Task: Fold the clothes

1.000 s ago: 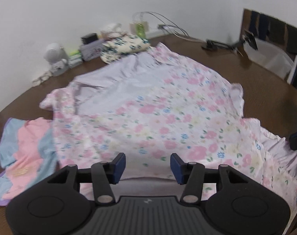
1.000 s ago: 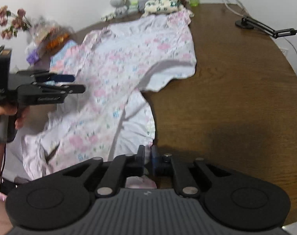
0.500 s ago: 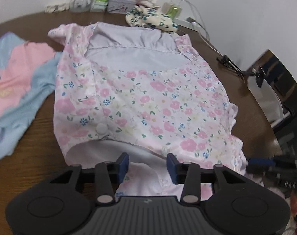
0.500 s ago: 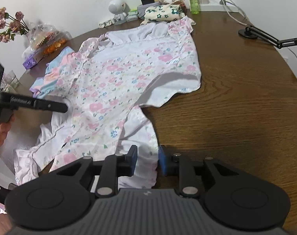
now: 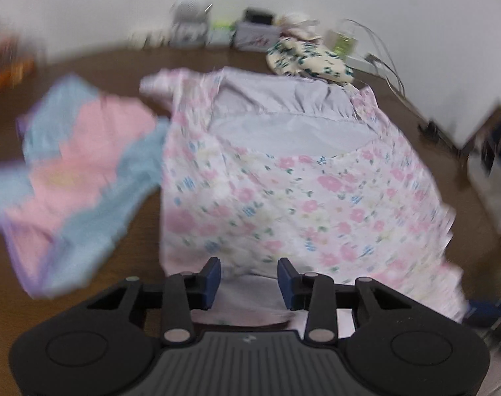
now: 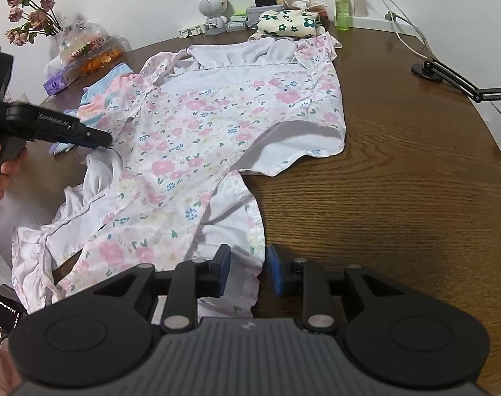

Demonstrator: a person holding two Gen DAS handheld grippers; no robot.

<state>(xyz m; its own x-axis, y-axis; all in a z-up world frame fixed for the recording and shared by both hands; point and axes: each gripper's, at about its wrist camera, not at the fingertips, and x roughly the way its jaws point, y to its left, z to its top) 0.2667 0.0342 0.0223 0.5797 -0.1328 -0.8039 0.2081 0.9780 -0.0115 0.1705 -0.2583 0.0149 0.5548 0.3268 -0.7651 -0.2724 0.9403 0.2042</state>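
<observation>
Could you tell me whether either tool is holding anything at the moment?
Neither: both tools straddle the floral garment's near edge, left closing, pads not pressing.

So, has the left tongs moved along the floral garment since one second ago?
Yes. In the right wrist view the left tongs now sit further up the floral garment, toward the dried flowers by the wall; their jaws are closing.
</observation>
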